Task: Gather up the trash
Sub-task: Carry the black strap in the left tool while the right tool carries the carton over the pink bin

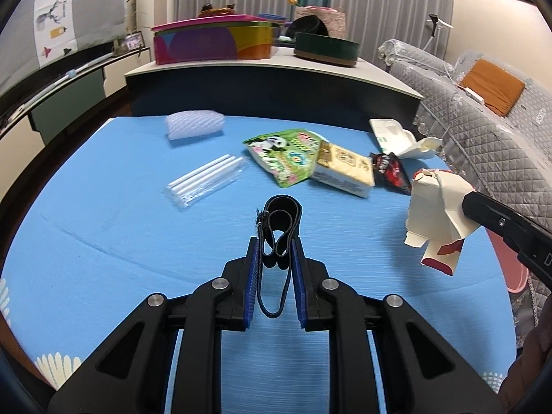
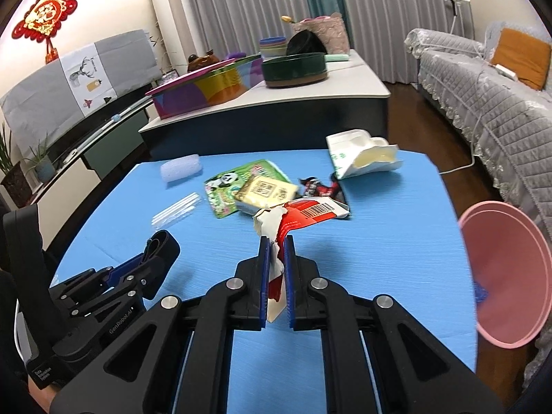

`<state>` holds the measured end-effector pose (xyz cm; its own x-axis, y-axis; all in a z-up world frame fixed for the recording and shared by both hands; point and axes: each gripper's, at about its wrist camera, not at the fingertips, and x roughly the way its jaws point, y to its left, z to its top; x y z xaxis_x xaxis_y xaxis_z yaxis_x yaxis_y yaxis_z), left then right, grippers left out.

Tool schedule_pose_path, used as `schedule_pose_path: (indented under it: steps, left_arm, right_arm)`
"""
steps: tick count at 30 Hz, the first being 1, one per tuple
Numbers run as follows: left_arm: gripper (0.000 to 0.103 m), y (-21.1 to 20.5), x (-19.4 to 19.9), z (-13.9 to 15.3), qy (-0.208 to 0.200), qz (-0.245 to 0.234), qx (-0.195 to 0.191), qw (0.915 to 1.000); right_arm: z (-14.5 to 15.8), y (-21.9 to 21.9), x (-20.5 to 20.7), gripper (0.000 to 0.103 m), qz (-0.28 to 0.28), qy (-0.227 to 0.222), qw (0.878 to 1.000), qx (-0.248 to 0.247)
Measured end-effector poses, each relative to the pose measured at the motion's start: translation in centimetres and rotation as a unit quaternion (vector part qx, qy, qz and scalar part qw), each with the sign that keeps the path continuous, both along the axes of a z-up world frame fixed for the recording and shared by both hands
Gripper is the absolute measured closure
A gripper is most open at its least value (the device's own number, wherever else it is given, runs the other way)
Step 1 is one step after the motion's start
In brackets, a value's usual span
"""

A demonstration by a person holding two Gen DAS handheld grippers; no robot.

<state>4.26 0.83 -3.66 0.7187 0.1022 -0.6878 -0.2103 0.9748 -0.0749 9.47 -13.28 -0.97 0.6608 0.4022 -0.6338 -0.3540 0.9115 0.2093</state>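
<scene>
My left gripper is shut on a black looped strap, held above the blue table. My right gripper is shut on a torn red and white carton, lifted off the table; in the left wrist view the same carton hangs at the right. On the table lie a green panda packet, a yellow and white box, a black and red wrapper, a white crumpled carton, wrapped white straws and a white foam net.
A pink bin stands past the table's right edge, by a grey quilted sofa. Behind the blue table a white-topped counter carries a colourful tin and a dark green round tin.
</scene>
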Motion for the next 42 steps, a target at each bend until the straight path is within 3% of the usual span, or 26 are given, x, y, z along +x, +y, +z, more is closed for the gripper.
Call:
schedule_pose_path:
  steps: [18, 42]
  left_arm:
    - [0.085, -4.5, 0.2, 1.1, -0.012, -0.05, 0.016, 0.9985]
    - [0.085, -10.3, 3.4, 6.1, -0.042, -0.12, 0.011, 0.9918]
  right_arm:
    - [1.6, -5.6, -1.2, 0.095, -0.056, -0.019, 0.998, -0.006]
    - [3.9, -13.0, -0.1, 0.095, -0.141, -0.027, 0.99, 0.013]
